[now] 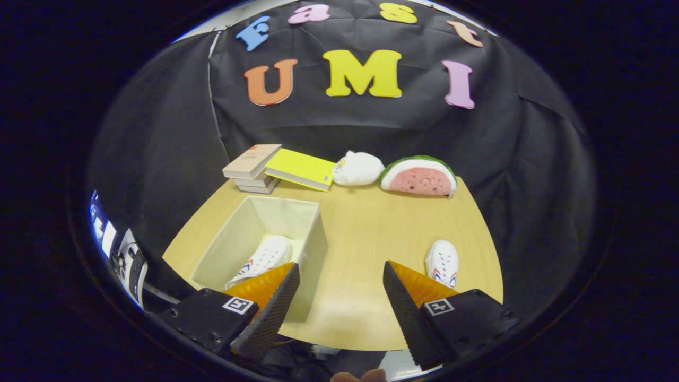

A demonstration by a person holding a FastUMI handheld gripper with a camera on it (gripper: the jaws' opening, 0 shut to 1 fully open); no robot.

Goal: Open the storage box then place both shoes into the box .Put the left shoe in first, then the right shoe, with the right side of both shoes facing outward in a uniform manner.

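One shoe (263, 258) already lies inside the open storage box (313, 249), which stands on the surface (360, 239) ahead of the left finger, so I judge that the second shoe (443, 261) is the next to be taken. It rests on the surface just beyond the right finger of the tool (341, 281), a little outside it, with its long axis pointing almost straight away from the tool. The tool has its fingers spread wide and holds nothing. This shoe is white, with small holes on top and red and blue stripes on its side.
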